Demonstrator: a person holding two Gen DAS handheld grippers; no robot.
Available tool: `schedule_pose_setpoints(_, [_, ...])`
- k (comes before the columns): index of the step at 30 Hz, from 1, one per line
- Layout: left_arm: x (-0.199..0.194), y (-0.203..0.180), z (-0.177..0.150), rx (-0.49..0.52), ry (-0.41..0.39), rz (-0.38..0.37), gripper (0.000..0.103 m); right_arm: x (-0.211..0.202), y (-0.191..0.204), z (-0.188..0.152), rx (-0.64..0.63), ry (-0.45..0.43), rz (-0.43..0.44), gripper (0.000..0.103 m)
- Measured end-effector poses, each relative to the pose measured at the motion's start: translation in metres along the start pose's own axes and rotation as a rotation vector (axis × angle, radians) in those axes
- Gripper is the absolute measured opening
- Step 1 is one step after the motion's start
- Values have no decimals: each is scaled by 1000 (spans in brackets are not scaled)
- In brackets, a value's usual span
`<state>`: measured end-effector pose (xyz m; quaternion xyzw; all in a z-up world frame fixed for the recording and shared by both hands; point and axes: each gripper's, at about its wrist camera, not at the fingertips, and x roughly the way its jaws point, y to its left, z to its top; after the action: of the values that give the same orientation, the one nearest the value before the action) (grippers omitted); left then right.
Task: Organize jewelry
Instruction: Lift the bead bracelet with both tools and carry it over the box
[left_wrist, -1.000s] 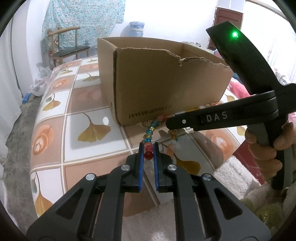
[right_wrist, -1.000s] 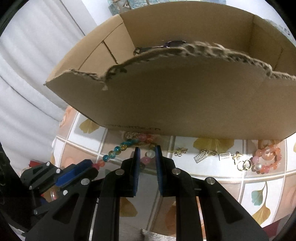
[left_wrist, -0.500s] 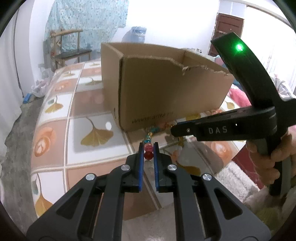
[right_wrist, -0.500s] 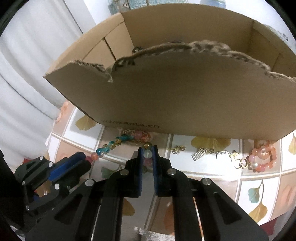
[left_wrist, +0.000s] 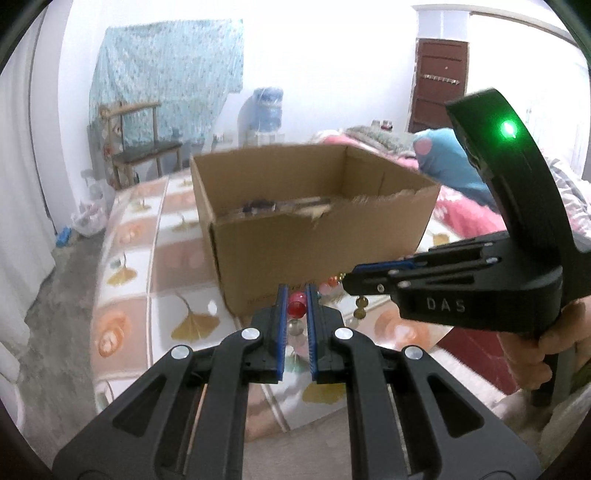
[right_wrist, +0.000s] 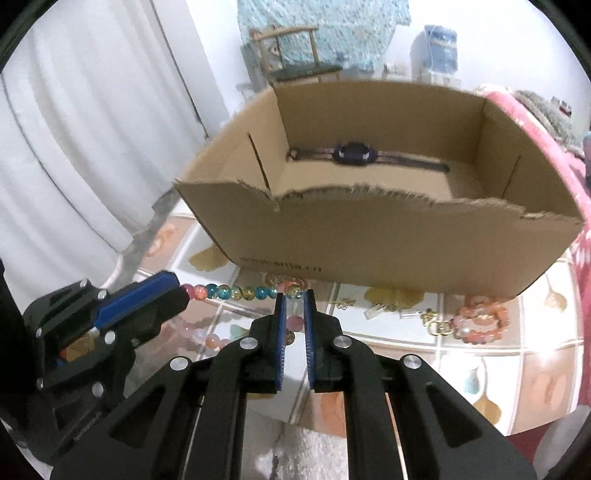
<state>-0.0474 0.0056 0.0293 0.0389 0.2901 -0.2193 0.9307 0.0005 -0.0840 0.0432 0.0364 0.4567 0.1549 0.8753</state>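
Surface (right_wrist: 480, 354): tiled with a leaf pattern, carries the box and loose jewelry.
Cardboard box (right_wrist: 388, 240): open-topped, a dark bracelet (right_wrist: 354, 153) inside.
Left claw (left_wrist: 296, 295): clamped on a red bead of the bead string.
Right claw (right_wrist: 294, 295): narrow, pinching the same string's other end.
Bead string (right_wrist: 236, 291): stretched between both claws, just before the box.
Pink bracelet (right_wrist: 480, 325): lies on the surface, right.

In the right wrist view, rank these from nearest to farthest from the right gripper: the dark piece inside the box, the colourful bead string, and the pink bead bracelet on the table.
1. The colourful bead string: at the right gripper, running to the left.
2. The pink bead bracelet: on the table, off to the right.
3. The dark piece: farthest, inside the cardboard box, along its back wall.
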Motion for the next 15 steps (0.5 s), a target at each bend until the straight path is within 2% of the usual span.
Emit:
schedule_pose_setpoints(6, [-27, -19, 43, 71, -109, 1, 9, -61, -5, 12, -59, -150, 16, 9])
schedule_pose_setpoints(10, [-35, -25, 81, 119, -178, -13, 9, -94, -10, 39, -126, -256, 14, 9])
schedule_pose_setpoints(13, [-30, -22, 107, 146, -194, -7, 9, -96, -17, 66, -175, -278, 28, 9])
schedule_pose_setpoints(15, [-15, -16, 124, 159, -159, 1, 9, -89, -21, 84, -201, -262, 36, 9])
